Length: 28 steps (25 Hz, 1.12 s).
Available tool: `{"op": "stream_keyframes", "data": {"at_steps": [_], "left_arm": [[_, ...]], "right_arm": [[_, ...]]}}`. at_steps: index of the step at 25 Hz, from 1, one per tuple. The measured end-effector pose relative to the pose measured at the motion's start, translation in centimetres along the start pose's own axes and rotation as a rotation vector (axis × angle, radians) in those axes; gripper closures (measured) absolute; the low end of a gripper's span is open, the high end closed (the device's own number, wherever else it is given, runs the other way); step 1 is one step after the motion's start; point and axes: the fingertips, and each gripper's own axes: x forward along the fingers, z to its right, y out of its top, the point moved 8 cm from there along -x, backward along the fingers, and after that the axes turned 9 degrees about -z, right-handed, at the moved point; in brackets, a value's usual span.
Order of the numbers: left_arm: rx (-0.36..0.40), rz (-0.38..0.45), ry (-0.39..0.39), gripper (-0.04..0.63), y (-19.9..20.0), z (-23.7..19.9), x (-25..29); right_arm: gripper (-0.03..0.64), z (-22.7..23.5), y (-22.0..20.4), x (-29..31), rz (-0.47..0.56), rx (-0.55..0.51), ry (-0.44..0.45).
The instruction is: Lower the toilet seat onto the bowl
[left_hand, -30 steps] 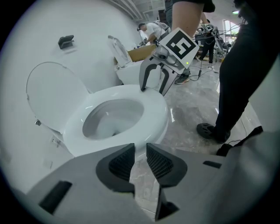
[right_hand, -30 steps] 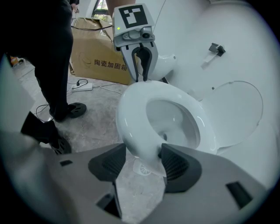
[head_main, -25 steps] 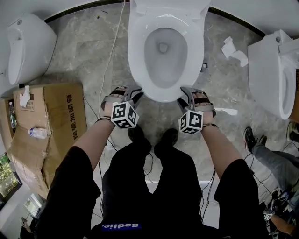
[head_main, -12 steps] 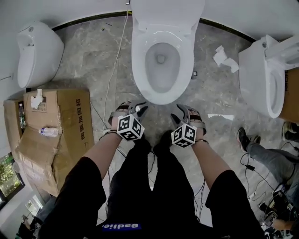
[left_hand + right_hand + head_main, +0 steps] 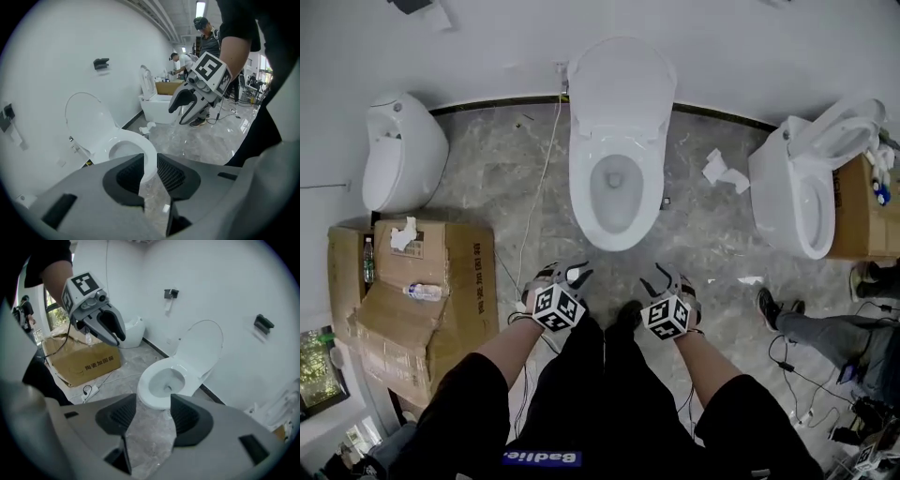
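Note:
The white toilet (image 5: 617,187) stands against the far wall in the head view. Its lid (image 5: 622,84) is raised against the wall, and a white ring (image 5: 159,380) lies flat on the bowl. My left gripper (image 5: 567,275) and right gripper (image 5: 664,274) hang side by side over the floor, well short of the bowl's front. Both are open with nothing between the jaws. The left gripper view looks past its jaws (image 5: 150,173) at the bowl rim (image 5: 136,147). The right gripper view does the same past its jaws (image 5: 152,416).
A flattened cardboard box (image 5: 441,272) with a plastic bottle (image 5: 422,292) lies on the floor at left, beyond it a second toilet (image 5: 398,159). A third toilet (image 5: 806,187) stands at right, crumpled tissue (image 5: 717,169) beside it. A white cable (image 5: 539,197) runs along the floor. A person's leg (image 5: 825,333) shows at right.
The view has drawn back from the toilet, so it looks smaller and farther away. Both grippers have come away from the bowl's front edge toward my legs, still open.

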Motion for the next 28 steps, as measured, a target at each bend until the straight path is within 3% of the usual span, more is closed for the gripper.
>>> {"op": "stream_keyframes", "data": {"at_steps": [4,8,21,28], "left_arm": [[-0.138,0.059,0.007,0.503,2.1,0.0,-4.0],[-0.279,0.169,0.037,0.505,5.1,-0.4,-7.7],[-0.323,0.529,0.125,0.538,14.9,-2.4,-21.4],[-0.339,0.66,0.106,0.564,18.1,-1.9,-25.4]], "right_arm": [[0.388,0.4,2.2,-4.8,0.055,0.053,-0.017],[0.409,1.1,5.2,-8.4,0.125,0.105,-0.03],[0.535,3.0,14.6,-19.9,0.458,0.269,-0.02],[0.561,3.4,17.3,-25.3,0.592,0.279,-0.008]]}}
